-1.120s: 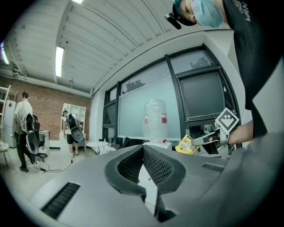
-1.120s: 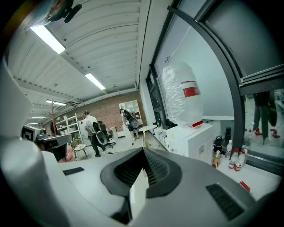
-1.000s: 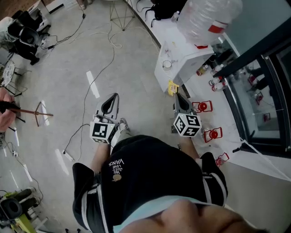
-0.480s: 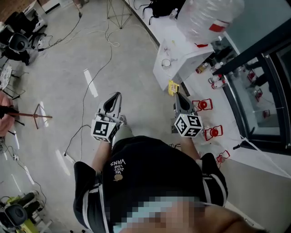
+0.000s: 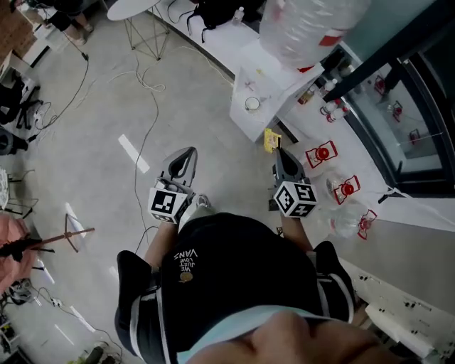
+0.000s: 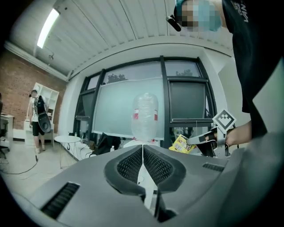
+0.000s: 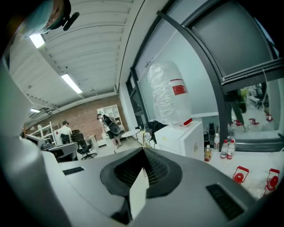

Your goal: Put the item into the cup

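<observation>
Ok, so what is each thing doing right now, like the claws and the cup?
Left claw: shut, nothing in it.
Right claw: shut on the yellow packet.
Yellow packet: held up in the air, not in the cup.
Cup: upright on the white dispenser.
Water jug: upside down on the dispenser.

Grey concrete floor [image 5: 206,121], loose cables [image 5: 146,77] trailing over it. White round table [image 5: 135,7] at the far end. White cabinet [image 5: 270,92] against the glass wall, big clear water jug [image 5: 306,28] on top. Dark-framed windows [image 6: 120,106] along that side. Brick wall [image 6: 17,88] opposite, with a white shelf unit [image 6: 51,95]. White slatted ceiling [image 6: 124,26], strip light [image 6: 48,27] on. Office chair [image 7: 84,144] by desks further back.
</observation>
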{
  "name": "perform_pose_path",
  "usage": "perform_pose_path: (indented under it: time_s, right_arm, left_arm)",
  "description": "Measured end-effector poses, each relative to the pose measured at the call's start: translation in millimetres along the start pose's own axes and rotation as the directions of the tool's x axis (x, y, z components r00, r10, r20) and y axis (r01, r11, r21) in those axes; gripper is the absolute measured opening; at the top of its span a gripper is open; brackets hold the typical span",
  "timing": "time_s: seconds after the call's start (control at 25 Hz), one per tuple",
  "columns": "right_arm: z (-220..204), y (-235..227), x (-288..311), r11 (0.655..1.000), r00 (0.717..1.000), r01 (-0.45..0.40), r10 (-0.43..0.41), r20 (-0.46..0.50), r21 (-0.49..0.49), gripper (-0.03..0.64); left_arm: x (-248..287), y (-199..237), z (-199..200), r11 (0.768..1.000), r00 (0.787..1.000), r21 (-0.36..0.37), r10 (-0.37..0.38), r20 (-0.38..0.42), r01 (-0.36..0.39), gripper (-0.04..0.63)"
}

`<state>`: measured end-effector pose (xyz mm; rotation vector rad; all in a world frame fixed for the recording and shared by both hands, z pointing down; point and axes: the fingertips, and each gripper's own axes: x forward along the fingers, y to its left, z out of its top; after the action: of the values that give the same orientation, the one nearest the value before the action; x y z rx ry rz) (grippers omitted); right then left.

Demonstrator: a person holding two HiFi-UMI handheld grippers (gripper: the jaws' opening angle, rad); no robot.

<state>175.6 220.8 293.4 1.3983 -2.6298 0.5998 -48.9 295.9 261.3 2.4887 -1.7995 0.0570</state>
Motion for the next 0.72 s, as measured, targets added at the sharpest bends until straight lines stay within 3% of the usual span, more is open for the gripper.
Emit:
perform_pose_path:
  time_s: [0.36, 0.72]
  right_arm:
    - [3.0, 30.0, 61.3, 0.981, 0.982, 0.181, -0.185, 0.049, 0.064, 0.043]
    - [-0.6, 8.9, 96.0, 0.967, 0.97, 0.239, -0.243, 0.029, 0.086, 0.043]
  left_arm:
    - [37.2, 95.9, -3.2, 0.984, 0.983, -0.006, -0.177, -0.054, 0.177, 0.021]
    - [98.1, 110.8, -21.9, 0.964, 0.961, -0.023, -0.265, -0.075, 0.264, 0.021]
